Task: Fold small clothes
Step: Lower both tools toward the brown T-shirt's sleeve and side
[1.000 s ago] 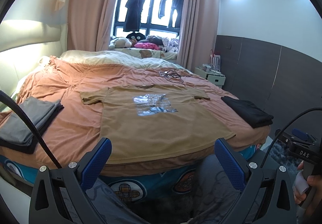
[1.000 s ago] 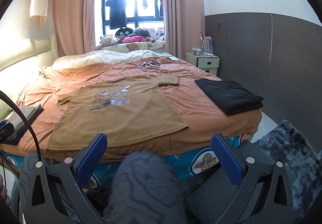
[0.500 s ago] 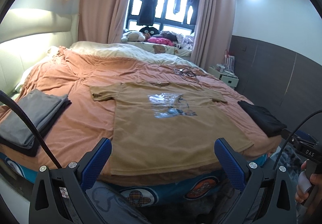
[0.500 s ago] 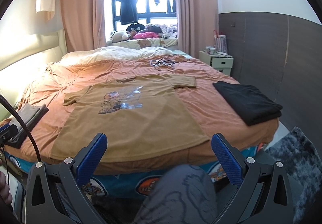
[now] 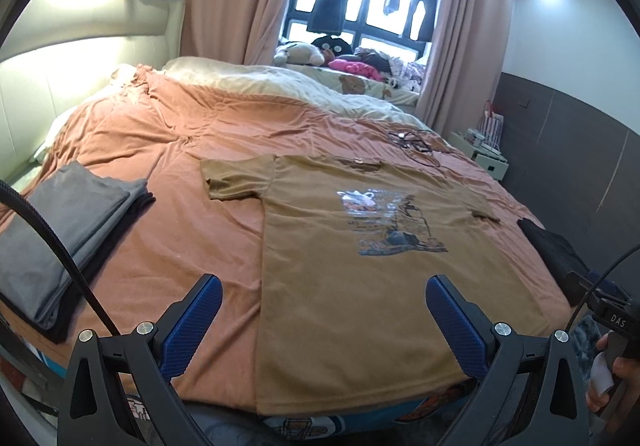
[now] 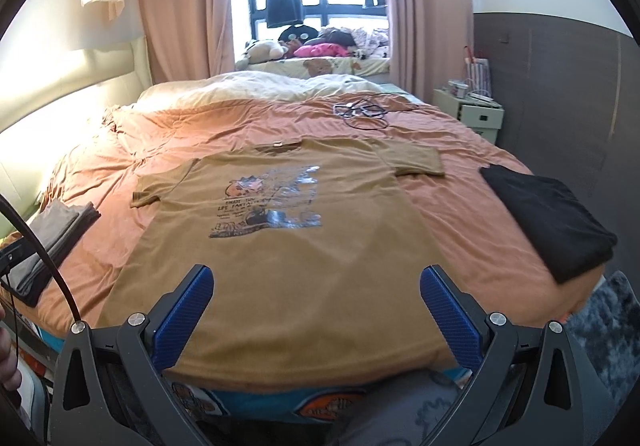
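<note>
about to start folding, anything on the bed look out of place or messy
One thing stands out: a tangle of black cables lies loose on the orange cover beyond the shirt's collar. The brown t-shirt is spread flat, print up, and the grey pile and black pile sit neatly folded at either side.

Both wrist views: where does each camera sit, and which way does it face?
Left wrist: on the left tool, over the bed's near edge, facing the window; centred left of the T-shirt, grey pile nearby. The right hand shows at the right edge.
Right wrist: on the right tool, same heading, further right; black pile close. A knee shows below.
Shared: T-shirt, both piles, window.
</note>
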`<state>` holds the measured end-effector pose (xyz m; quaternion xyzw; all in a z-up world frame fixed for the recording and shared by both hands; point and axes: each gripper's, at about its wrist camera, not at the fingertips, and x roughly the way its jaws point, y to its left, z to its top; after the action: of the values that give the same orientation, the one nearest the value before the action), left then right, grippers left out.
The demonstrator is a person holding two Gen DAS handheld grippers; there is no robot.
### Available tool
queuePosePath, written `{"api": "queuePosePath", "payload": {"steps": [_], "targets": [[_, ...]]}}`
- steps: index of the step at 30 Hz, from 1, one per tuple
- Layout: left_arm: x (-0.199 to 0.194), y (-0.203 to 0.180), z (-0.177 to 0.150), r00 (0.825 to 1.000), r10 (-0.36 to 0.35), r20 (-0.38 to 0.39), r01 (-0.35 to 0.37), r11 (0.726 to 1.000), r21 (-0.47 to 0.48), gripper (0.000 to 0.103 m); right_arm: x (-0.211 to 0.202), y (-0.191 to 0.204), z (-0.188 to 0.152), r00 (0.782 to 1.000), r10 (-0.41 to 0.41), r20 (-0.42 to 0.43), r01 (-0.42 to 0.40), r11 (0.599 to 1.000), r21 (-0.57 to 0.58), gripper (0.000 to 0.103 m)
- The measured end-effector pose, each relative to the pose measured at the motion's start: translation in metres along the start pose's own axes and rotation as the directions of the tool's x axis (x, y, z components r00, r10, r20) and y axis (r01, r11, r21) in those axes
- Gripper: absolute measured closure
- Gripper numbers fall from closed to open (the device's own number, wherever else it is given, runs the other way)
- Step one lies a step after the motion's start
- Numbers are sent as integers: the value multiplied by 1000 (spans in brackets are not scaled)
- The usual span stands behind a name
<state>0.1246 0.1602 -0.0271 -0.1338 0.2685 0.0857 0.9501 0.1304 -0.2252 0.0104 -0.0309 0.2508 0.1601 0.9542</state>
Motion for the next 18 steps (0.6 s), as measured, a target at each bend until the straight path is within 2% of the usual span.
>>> {"api": "queuePosePath", "payload": {"steps": [6, 11, 18], "targets": [[32, 18, 21, 1000, 20, -17, -21, 999, -25, 3, 37, -6, 26, 998, 55, -24, -55, 999, -1, 0], [63, 37, 37, 998, 43, -56, -46, 997, -59, 13, 70, -7, 43, 995, 76, -63, -76, 997, 0, 0], [100, 64, 55, 992, 59, -114, -72, 991, -116, 24, 115, 0, 75, 987, 111, -119, -114, 993, -14, 14]]}}
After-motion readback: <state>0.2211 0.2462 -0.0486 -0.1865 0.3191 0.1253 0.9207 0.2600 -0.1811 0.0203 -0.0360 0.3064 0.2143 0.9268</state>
